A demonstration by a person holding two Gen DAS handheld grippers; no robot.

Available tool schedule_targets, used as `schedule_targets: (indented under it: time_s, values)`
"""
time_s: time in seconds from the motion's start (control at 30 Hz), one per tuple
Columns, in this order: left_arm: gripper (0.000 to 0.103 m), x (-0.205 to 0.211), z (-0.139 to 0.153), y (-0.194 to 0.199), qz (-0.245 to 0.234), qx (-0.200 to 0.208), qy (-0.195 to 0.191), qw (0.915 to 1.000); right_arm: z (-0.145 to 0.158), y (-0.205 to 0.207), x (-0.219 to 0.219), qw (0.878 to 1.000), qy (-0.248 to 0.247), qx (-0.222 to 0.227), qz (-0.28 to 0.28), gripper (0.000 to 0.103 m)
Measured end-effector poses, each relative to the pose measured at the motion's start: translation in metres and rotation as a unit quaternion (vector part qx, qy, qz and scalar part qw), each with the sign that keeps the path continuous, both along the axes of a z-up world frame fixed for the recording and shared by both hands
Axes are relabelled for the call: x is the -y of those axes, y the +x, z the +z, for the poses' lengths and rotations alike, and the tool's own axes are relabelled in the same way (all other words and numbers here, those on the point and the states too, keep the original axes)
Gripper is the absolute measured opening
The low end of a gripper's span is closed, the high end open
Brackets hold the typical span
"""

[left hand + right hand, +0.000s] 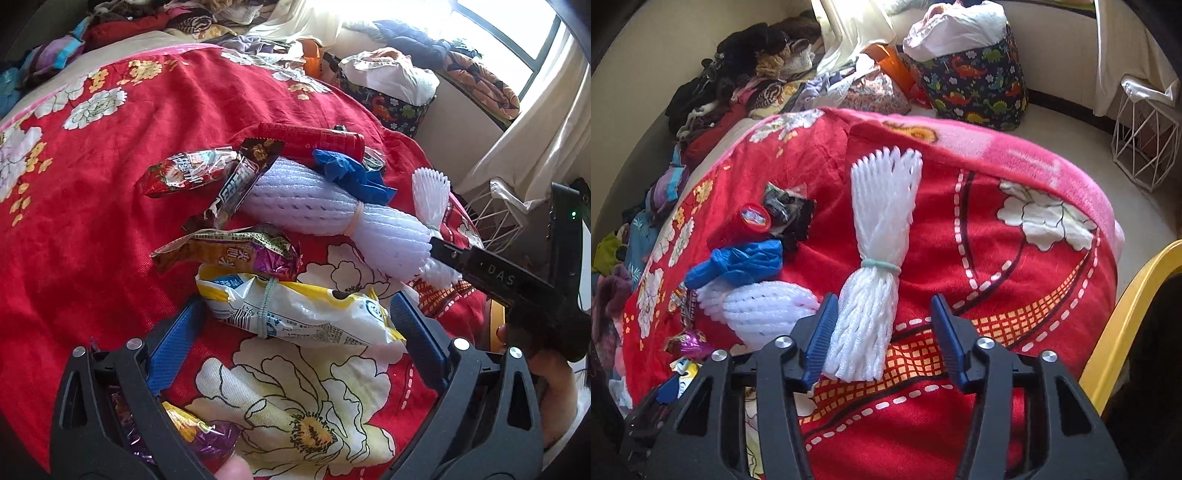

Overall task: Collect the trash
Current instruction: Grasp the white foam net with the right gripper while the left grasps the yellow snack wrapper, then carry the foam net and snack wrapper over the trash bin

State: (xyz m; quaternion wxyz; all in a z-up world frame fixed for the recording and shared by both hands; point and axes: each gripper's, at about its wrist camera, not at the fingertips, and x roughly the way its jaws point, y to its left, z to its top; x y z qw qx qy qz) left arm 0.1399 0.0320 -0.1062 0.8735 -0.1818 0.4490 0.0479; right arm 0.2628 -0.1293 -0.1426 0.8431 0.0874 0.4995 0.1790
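Note:
Trash lies on a red flowered blanket (pixel 110 155). My left gripper (pixel 295 321) is open, its blue fingers on either side of a white-and-yellow wrapper (pixel 295 314) tied with a band. Beyond it lie a purple-gold wrapper (pixel 236 251), a brown bar wrapper (pixel 240 181), a red strawberry wrapper (pixel 184 173), a red can (pixel 314 140), a blue glove (pixel 351 173) and a large white foam net (pixel 314 206). My right gripper (pixel 884 325) is open around a smaller banded white foam net (pixel 875 258), which touches its left finger. The right gripper also shows in the left wrist view (pixel 491 269).
A dinosaur-print basket (pixel 975 81) with white bags stands beyond the bed. A white wire basket (pixel 1145 136) stands on the floor at right. Clothes are piled along the far bed edge (pixel 738 74). A yellow rim (pixel 1123 325) is at the right. A purple wrapper (pixel 207 439) lies under my left gripper.

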Motion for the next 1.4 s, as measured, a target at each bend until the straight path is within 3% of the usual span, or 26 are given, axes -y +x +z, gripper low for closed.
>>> schedule_targets:
  time_s: [0.1,0.27,0.57,0.97,1.4]
  values:
    - [0.090,0.002,-0.001,0.000,0.003,-0.001,0.007,1.0000,0.001,-0.006,-0.001,1.000,0.006,0.006,0.021,0.023]
    - [0.087,0.007,-0.003,0.001,0.009,-0.004,0.016,0.9998,0.016,-0.025,0.005,0.999,0.015,0.027,0.030,0.018]
    - [0.076,0.008,-0.003,-0.007,0.015,-0.003,0.020,0.9997,0.047,-0.062,0.037,0.996,0.043,0.059,0.041,0.017]
    - [0.076,0.005,0.008,-0.018,0.022,0.014,-0.006,0.9996,0.069,-0.104,0.065,0.993,0.062,0.092,0.050,0.017]
    - [0.076,0.026,0.042,-0.031,-0.005,0.052,-0.002,0.9986,0.079,-0.117,0.079,0.991,0.068,0.107,0.050,0.017]
